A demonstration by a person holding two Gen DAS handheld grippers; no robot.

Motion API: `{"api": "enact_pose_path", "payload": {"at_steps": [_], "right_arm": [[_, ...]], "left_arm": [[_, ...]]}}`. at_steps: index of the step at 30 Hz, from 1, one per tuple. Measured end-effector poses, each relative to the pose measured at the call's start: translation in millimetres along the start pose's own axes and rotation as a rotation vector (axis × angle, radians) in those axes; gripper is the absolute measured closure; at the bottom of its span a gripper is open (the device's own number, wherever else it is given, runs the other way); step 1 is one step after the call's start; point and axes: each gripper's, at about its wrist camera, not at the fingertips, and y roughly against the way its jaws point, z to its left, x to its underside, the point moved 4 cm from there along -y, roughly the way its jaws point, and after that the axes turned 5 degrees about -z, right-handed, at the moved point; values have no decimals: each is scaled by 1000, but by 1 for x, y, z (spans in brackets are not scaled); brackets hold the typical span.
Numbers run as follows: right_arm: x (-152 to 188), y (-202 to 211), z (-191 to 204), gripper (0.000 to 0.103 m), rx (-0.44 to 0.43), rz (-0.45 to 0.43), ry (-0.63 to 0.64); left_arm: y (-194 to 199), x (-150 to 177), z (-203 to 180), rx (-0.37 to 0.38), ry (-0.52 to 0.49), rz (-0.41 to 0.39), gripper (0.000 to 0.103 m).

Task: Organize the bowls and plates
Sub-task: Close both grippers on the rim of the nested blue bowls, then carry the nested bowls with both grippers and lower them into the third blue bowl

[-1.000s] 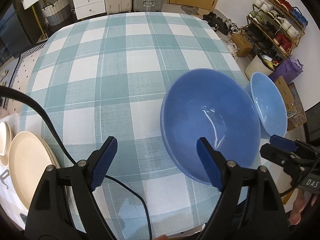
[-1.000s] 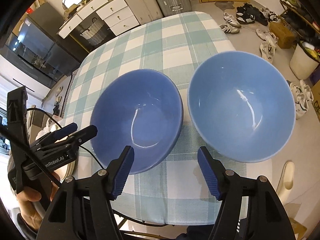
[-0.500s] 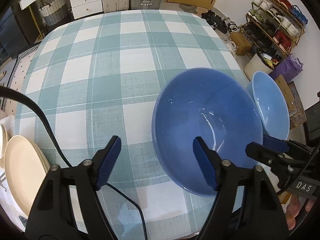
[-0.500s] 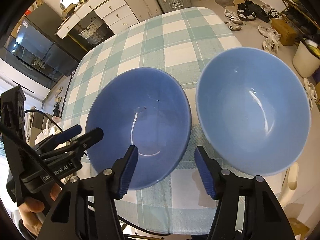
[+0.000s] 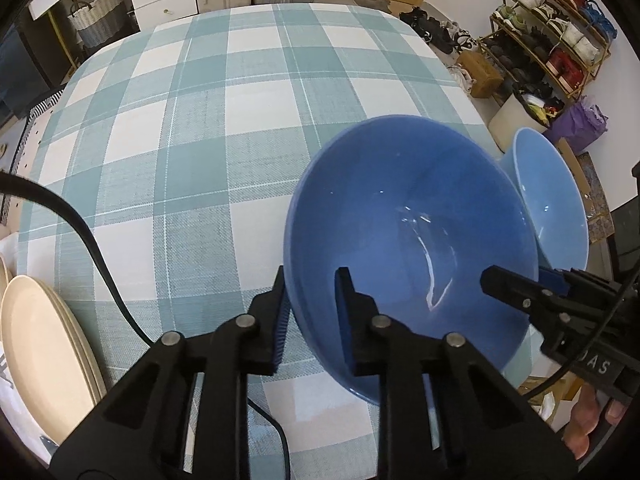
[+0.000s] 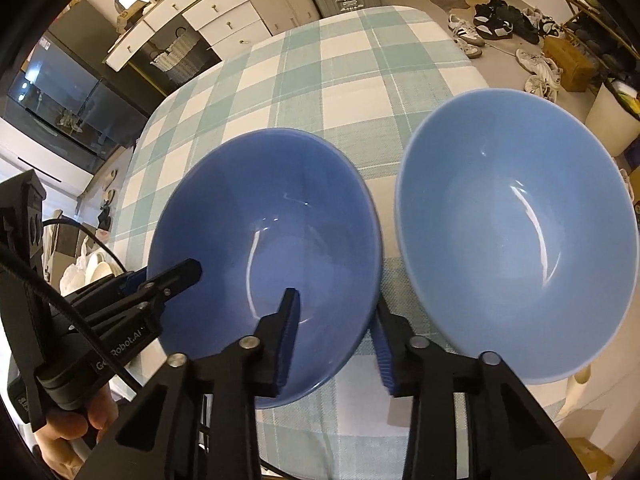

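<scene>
A dark blue bowl (image 5: 408, 236) sits on the checked tablecloth near the front edge; it also shows in the right wrist view (image 6: 264, 248). A light blue bowl (image 6: 516, 232) stands just right of it, seen at the far right in the left wrist view (image 5: 552, 208). My left gripper (image 5: 312, 288) straddles the dark bowl's left rim, one finger inside, one outside, jaws narrowed on it. My right gripper (image 6: 336, 312) straddles the same bowl's right rim, jaws narrowed around it. Cream plates (image 5: 40, 352) are stacked at the left.
The teal and white checked table (image 5: 200, 140) stretches back behind the bowls. A black cable (image 5: 88, 248) trails across its front left. Drawers and a basket (image 5: 96, 20) stand behind; a shoe rack (image 5: 552, 32) and shoes are at the right.
Both grippers have moved onto the dark blue bowl and narrowed from wide open: the left over its left rim, the right over its right rim.
</scene>
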Motion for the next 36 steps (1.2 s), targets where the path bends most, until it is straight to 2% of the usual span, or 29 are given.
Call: {"api": "enact_pose_path", "payload": {"at_steps": [3,5,12,25,31,36], "right_arm": [[0,-2,-4,84,18,1,7],[1,-4,-5,87,26,1,8],[0,-2,-1,87,35,-19,24],[-18,40,23,87,25,-90,55],[-27,69,26,87,35,-121,65],[-31,98,14,87,58,-150,52]], "left_arm": [[-2,-1,3,-8,7,-1,92],[-2,-1,3,-13,6,-4,92],[2,-2,6,-30,9,-16,93],[56,-24,8,-53,19,-95,93],[84,-34,-3,-42,20,-121,93],[102,-39,-30,-35,-5,-141,93]]}}
